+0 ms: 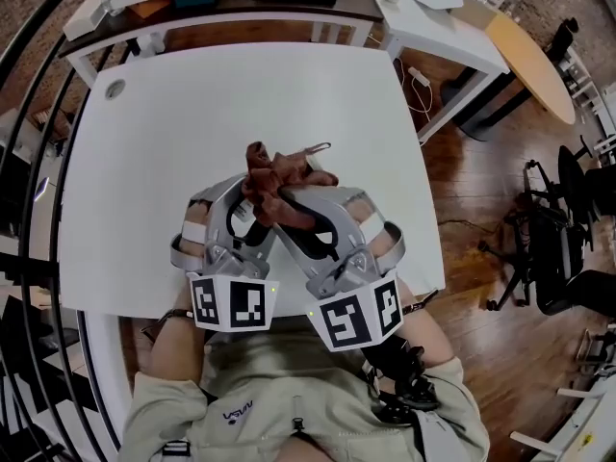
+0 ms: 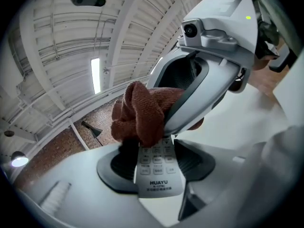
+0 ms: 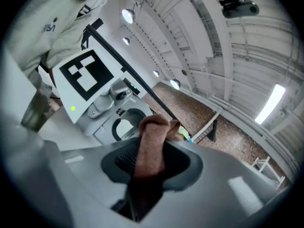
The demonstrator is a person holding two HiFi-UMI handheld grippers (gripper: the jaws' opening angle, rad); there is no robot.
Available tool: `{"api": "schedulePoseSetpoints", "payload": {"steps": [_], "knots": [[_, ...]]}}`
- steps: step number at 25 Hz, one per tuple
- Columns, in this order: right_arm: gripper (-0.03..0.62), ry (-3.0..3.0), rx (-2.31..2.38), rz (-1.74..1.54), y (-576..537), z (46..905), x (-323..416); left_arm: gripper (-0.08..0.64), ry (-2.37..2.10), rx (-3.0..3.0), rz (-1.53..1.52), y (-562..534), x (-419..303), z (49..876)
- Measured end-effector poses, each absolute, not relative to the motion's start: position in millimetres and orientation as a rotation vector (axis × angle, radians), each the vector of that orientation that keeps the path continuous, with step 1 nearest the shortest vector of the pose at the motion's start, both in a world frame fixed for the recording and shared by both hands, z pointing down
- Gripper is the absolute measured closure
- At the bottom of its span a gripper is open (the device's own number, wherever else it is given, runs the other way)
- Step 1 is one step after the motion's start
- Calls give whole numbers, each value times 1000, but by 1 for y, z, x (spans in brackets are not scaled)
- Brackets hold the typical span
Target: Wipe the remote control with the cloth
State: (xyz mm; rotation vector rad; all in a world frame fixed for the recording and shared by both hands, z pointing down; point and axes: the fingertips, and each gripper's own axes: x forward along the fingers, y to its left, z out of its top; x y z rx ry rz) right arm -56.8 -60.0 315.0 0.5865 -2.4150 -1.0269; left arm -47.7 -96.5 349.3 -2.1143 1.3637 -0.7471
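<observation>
The room had a wooden floor (image 1: 481,248) down the right side of the head view, with black office chairs (image 1: 568,258) at the far right edge. A white bench (image 1: 173,123) filled the middle of the frame. My two tools met over the lower centre of that bench, tips angled in toward each other, their marker cubes nearest the bottom of the frame. In the left gripper view, the left tongs (image 2: 156,161) were clamped on the remote control (image 2: 158,175). One dark pad pressed each long edge of its white body, with the buttons facing the camera and the printed end nearest the lens. The remote control sat low in the centre of that frame, held clear of the bench. Its far end was buried under the reddish-brown cloth (image 2: 142,113), which lay bunched right against it in the middle of the picture. In the right gripper view, the right tongs (image 3: 152,164) were clenched on that cloth. A folded strip of it ran up between the pads from the bottom centre and ended in a rounded tuft just above them. From the head view, the cloth showed as a crumpled knot at the centre of the frame where the two sets of tips came together. I could not pick out the remote control beneath it there. Both gripper views had a white ribbed ceiling (image 2: 61,46) behind.
</observation>
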Motion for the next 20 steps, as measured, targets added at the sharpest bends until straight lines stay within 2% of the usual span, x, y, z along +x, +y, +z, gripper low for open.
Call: {"api": "schedulePoseSetpoints", "payload": {"steps": [8, 14, 20], "knots": [[472, -2680, 750, -850, -71, 281, -37, 319, 1429, -2307, -552, -99, -57, 334], [471, -2875, 1175, -589, -105, 245, 7, 319, 1509, -2645, -80, -97, -72, 306], [472, -2988, 1127, -566, -104, 232, 3, 319, 1346, -2903, 207, -87, -73, 300]]}}
